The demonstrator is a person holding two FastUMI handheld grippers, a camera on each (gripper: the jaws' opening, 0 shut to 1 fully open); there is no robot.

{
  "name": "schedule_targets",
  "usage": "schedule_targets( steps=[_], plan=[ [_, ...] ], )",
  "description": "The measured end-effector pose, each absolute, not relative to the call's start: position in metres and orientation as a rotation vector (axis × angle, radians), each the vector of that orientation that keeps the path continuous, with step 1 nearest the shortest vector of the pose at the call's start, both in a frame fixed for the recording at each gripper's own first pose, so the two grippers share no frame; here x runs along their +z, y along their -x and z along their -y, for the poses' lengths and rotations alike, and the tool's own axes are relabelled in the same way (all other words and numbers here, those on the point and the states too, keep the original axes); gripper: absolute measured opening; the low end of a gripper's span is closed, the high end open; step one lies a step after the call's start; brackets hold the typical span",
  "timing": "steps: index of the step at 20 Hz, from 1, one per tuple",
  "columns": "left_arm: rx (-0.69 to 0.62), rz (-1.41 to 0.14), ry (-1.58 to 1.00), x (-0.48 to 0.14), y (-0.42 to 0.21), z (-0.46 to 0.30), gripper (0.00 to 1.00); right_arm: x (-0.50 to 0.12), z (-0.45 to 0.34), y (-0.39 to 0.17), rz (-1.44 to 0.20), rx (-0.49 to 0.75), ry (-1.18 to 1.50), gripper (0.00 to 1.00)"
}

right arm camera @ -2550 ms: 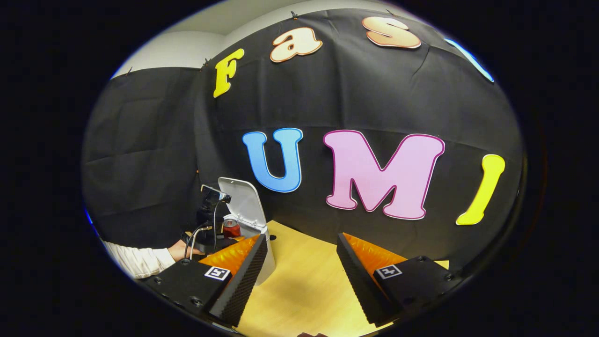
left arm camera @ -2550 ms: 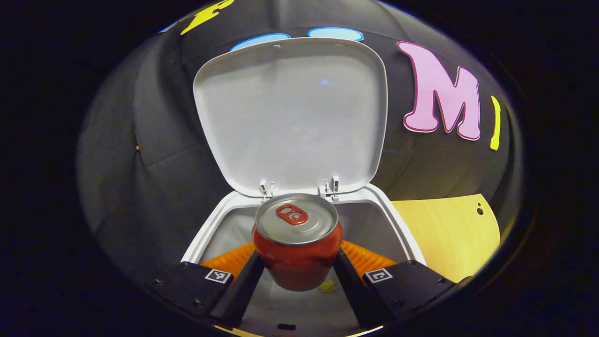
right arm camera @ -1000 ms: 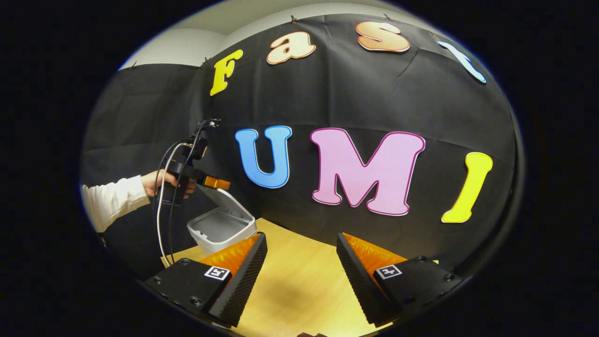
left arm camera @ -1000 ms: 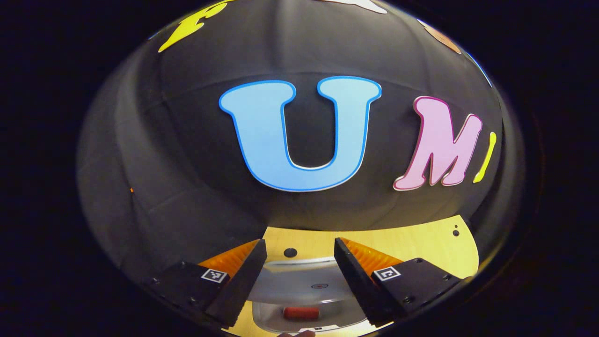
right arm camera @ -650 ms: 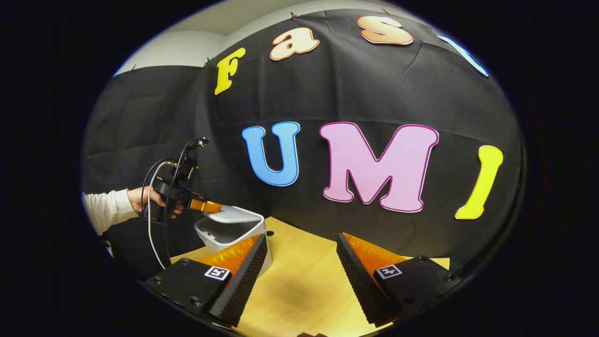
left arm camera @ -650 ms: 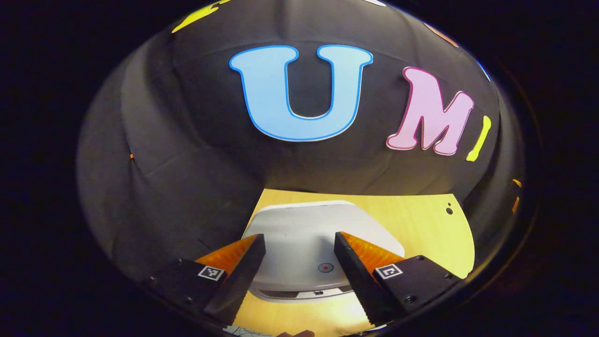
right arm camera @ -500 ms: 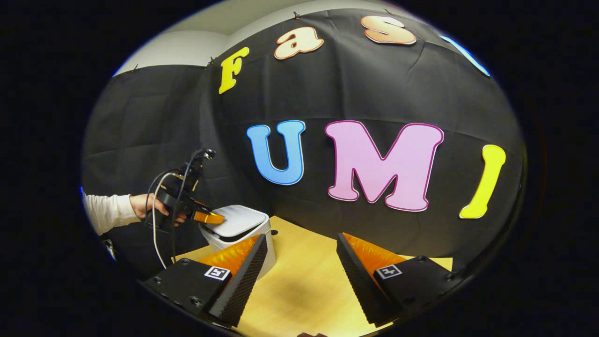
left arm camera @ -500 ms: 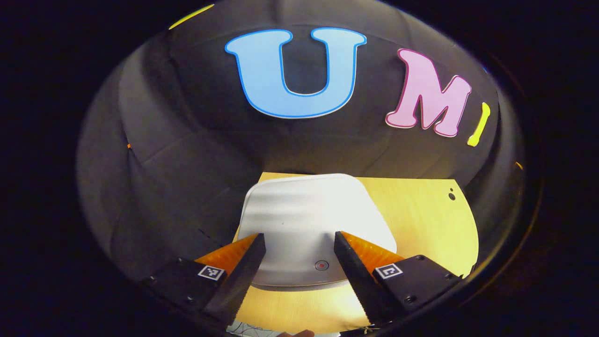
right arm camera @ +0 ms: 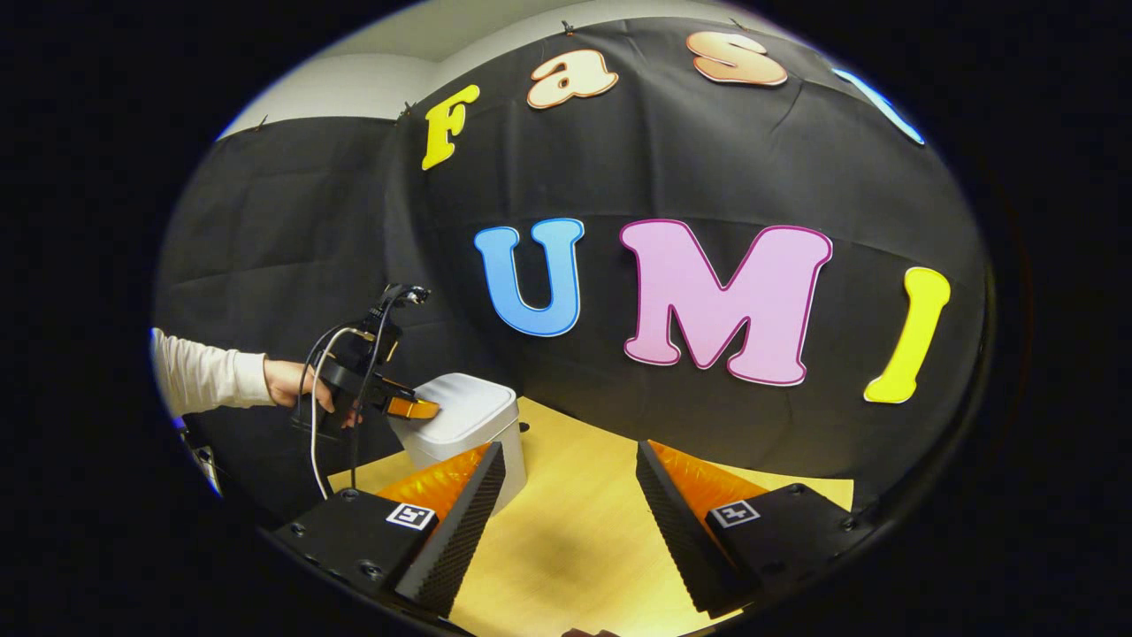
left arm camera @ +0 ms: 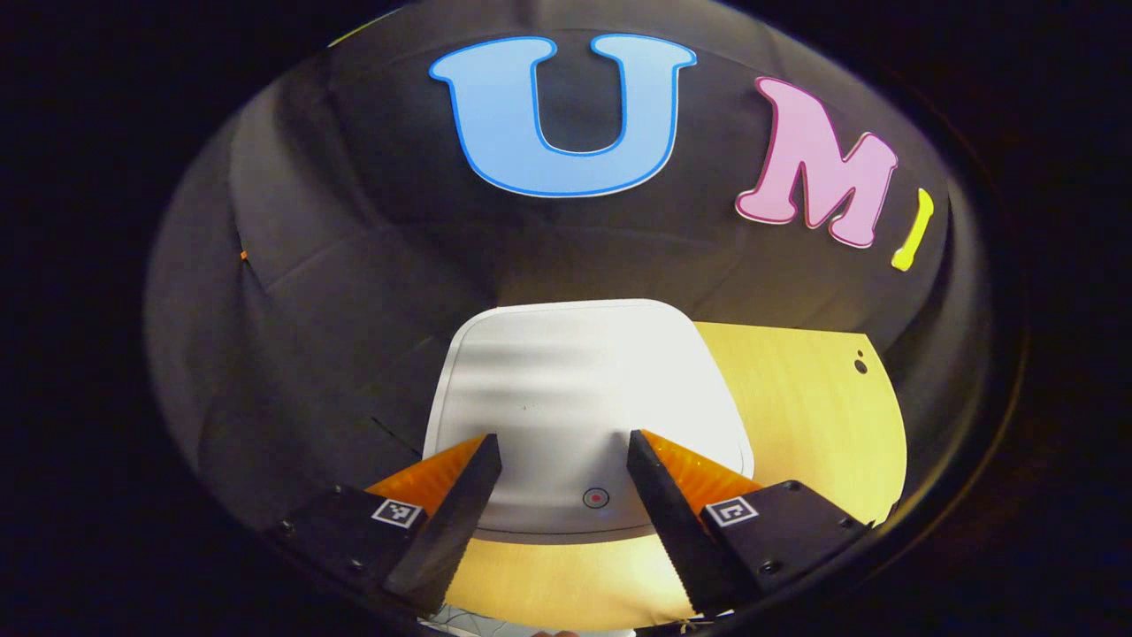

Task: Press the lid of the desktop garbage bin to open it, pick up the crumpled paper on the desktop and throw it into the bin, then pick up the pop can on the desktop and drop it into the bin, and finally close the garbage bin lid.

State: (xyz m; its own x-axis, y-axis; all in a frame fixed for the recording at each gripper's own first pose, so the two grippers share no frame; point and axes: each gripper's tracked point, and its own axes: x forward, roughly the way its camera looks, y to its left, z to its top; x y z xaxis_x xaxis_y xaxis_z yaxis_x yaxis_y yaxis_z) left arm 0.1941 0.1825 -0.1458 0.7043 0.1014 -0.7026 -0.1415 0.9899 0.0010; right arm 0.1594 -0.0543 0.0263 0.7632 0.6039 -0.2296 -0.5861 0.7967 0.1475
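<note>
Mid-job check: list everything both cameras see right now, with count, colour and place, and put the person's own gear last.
garbage bin: one, white, at the table's far left by the cloth wall.
bin lid: one, white, lying down on the bin, small red dot near its front edge.
table: one, light wood, bare part in front of the right gripper.
booth wall: one, black cloth, behind and to the left of the table.
cable: one, white, hanging below the left gripper.
sleeve: one, white, at the left edge of the right gripper view.
hand: one, holding the left gripper.
left gripper: one, fingers apart over the lid's front.
right gripper: one, fingers apart above the table, holding nothing.
</note>
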Motion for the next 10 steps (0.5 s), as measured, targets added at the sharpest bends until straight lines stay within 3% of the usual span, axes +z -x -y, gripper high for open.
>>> schedule_targets(
  steps=[4,10],
  plan=[
    [0.129,-0.711,0.043,-0.135,-0.196,-0.182,0.99,0.031,0.060,-0.146,-0.257,0.631,-0.059,0.96],
    [0.089,-0.322,-0.024,-0.031,-0.177,-0.169,0.96,0.050,0.078,-0.128,-0.186,0.536,-0.089,0.96]
  ],
)
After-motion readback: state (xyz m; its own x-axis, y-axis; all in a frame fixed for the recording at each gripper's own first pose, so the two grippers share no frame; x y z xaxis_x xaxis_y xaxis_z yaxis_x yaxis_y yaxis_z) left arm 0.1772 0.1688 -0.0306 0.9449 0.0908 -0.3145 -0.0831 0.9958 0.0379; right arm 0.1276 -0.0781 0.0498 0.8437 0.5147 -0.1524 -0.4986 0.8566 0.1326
